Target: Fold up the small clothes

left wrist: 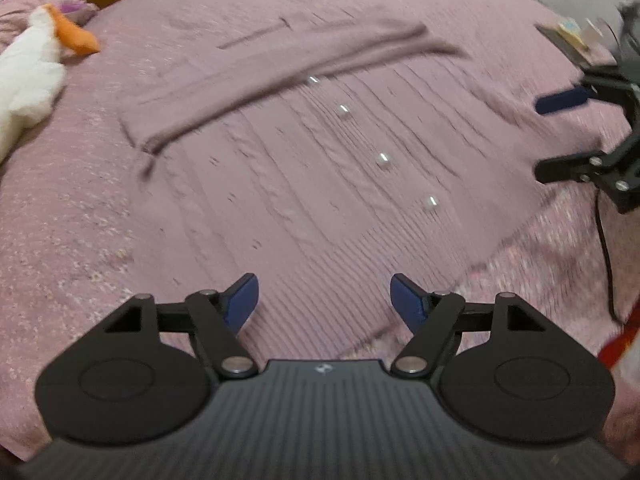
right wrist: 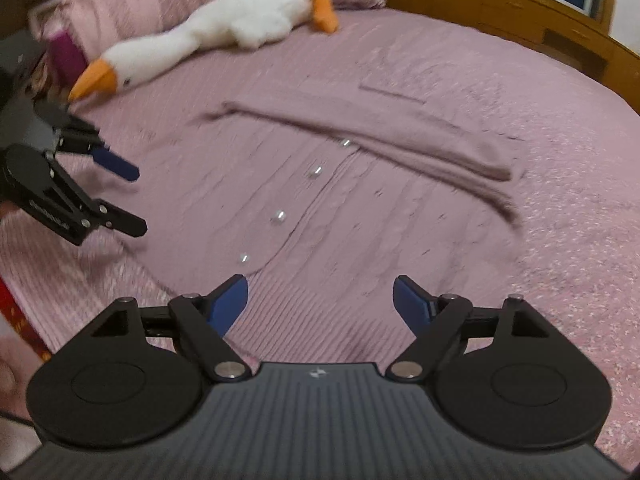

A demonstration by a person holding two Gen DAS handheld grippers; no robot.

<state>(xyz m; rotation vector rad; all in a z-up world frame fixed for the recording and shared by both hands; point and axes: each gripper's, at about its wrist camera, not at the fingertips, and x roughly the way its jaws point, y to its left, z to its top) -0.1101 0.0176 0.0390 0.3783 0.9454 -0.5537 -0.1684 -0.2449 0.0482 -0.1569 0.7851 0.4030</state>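
Left tool (left wrist: pixel 324 300): fingers apart, empty, low over cardigan hem | right tool (right wrist: pixel 320 302): fingers apart, empty, over hem too | bed (left wrist: pixel 60 220): pink cover | cardigan (left wrist: pixel 300 184): mauve knit, flat on bed, sleeve (left wrist: pixel 280 68) folded across chest | plush goose (right wrist: pixel 224 28): near pillow | pearl buttons (left wrist: pixel 384 160): row down front

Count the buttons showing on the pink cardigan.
4, in a line down the cardigan front: button beside the folded sleeve, then nearest the hem. More may hide under the sleeve.
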